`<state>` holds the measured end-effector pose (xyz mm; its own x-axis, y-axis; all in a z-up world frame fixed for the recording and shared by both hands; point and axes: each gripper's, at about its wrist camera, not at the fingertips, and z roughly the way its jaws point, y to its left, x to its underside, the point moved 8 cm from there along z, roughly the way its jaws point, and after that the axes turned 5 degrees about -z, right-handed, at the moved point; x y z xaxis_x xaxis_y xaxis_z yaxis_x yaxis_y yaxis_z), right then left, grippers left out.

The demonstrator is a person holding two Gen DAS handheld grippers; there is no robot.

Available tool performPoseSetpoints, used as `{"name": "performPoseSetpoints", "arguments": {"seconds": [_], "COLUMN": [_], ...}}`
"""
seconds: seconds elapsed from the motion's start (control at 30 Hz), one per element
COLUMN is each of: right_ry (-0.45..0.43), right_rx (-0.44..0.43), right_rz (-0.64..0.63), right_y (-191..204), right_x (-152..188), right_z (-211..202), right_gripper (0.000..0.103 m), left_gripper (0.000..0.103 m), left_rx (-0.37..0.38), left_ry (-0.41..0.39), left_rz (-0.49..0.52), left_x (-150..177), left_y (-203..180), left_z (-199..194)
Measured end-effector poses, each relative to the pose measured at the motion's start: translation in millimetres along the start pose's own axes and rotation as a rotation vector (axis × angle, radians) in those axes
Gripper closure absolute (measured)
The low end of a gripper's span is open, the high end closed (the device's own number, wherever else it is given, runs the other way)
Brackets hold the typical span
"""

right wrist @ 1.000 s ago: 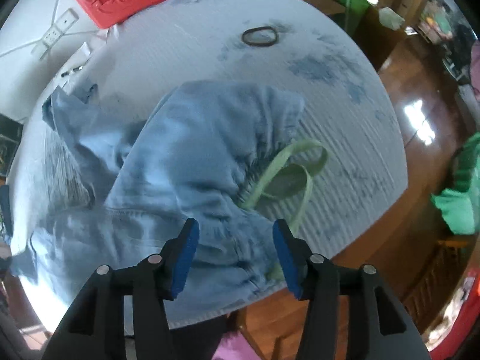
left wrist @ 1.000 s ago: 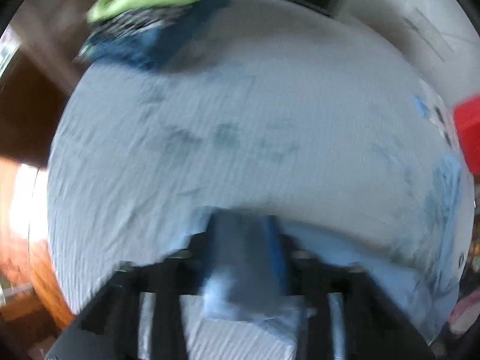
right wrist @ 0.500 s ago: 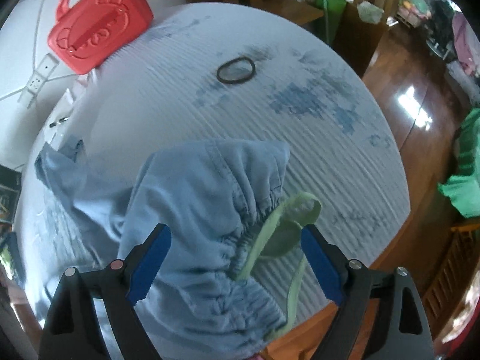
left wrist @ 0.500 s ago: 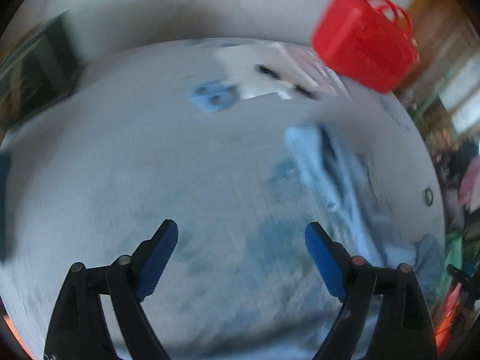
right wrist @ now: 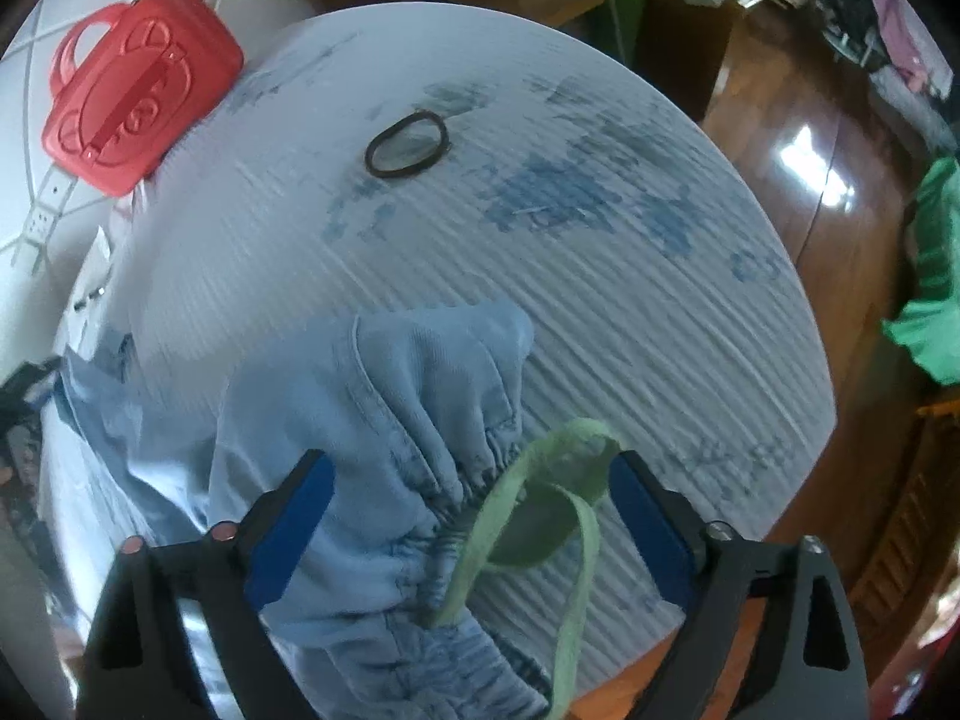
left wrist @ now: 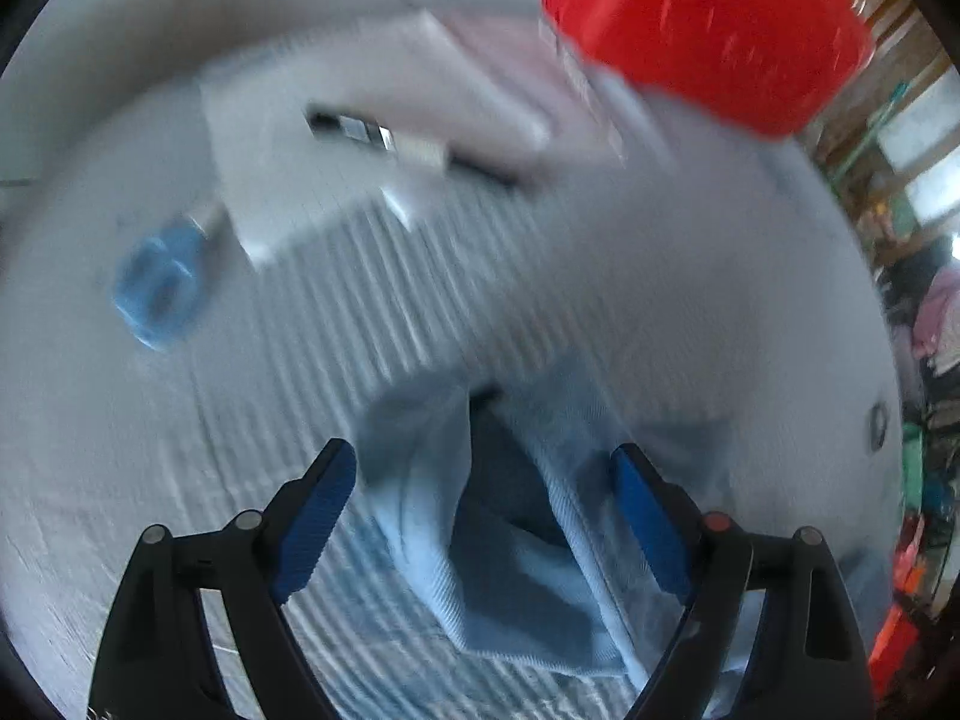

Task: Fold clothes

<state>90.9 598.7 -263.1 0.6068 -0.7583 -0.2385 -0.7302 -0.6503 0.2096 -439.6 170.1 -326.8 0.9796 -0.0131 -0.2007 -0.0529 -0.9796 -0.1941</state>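
A pair of light blue denim shorts (right wrist: 384,420) lies crumpled on the round table (right wrist: 600,312), its elastic waistband bunched and a pale green drawstring (right wrist: 528,516) looping out. My right gripper (right wrist: 468,510) is open, its blue pads on either side of the waistband and drawstring, just above the cloth. In the blurred left wrist view, a leg opening of the same shorts (left wrist: 516,516) shows its darker inside. My left gripper (left wrist: 486,516) is open and straddles that opening.
A red plastic case (right wrist: 138,120) sits at the table's far edge by the white wall. A black hair tie (right wrist: 408,144) lies mid-table. White papers (left wrist: 372,138) and a blue tape roll (left wrist: 159,288) lie beyond the left gripper. Green cloth (right wrist: 930,300) hangs off to the right.
My left gripper let go of cloth, opened, swung right and came down over the shorts' leg opening. My right gripper opened wide and moved closer to the waistband.
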Motion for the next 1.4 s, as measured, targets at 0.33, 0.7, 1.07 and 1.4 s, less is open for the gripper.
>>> {"name": "performPoseSetpoints", "arguments": {"seconds": [0.33,0.7,1.07,1.4], "right_ry": [0.106,-0.224,-0.007,0.084], "right_rx": [-0.004,-0.198,-0.222,-0.101], "right_rz": [-0.167,-0.577,-0.542,-0.398], "right_y": [56.0,246.9,295.5,243.5], "right_x": [-0.8,-77.3,-48.6,-43.2], "right_z": [52.5,-63.3,38.8,82.5], "right_gripper": [0.064,0.074,0.027,0.009], "left_gripper": [0.089,0.082,0.026,0.026], "left_rx": [-0.089,-0.126,-0.234,-0.218], "left_ry": [-0.111,-0.575,-0.301,-0.273], "left_rz": [-0.031,-0.363,-0.665,-0.690], "left_x": [20.8,103.5,276.4,288.7], "left_y": [6.1,203.6,334.1,352.4], "left_z": [-54.7,-301.5,-216.8,-194.8]}}
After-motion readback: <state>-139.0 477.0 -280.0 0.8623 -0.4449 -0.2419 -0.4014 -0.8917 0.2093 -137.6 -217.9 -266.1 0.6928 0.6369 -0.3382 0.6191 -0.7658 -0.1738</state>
